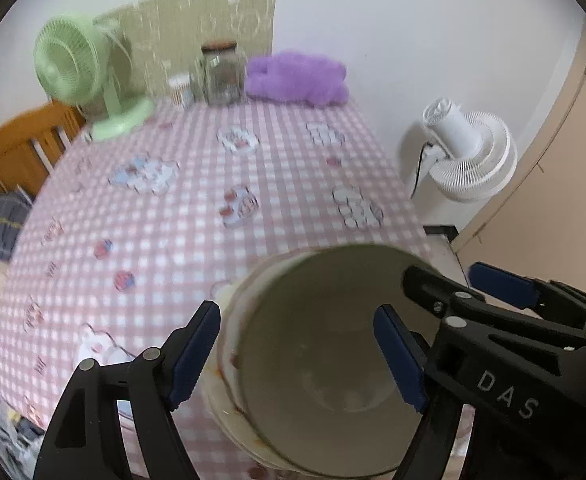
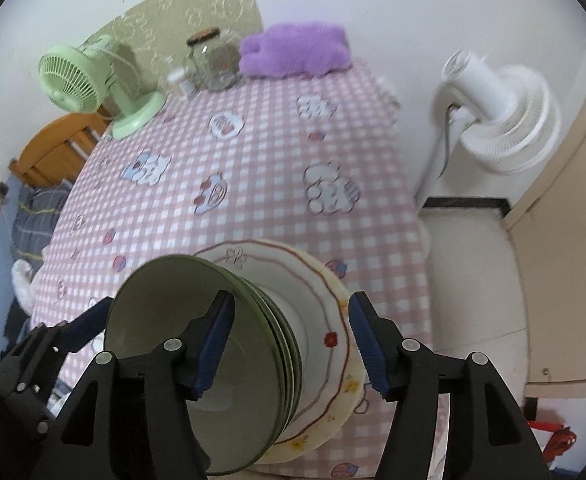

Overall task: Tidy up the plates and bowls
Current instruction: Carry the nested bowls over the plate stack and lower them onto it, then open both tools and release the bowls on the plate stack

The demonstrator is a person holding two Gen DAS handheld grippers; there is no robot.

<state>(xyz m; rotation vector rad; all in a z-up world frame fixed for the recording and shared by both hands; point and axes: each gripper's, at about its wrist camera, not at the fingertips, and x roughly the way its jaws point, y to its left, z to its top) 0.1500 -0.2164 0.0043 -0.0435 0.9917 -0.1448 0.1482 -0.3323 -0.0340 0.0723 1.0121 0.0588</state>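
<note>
- Left gripper spread wide, blue pads standing off either side of the bowl stack, nothing clasped.
- Right gripper also released, pads apart over the stack's right side and the plate rim; not visibly pressing on anything.
- Green bowls, nested one inside another, sit on the stacked plates at the table's near edge; the upper plate is white with a red wavy line.
- Pink checked tablecloth stretches bare beyond.
- At the far end: green desk fan, glass jar, small white container, purple plush.
- White fan stands off the table, to the right.
</note>
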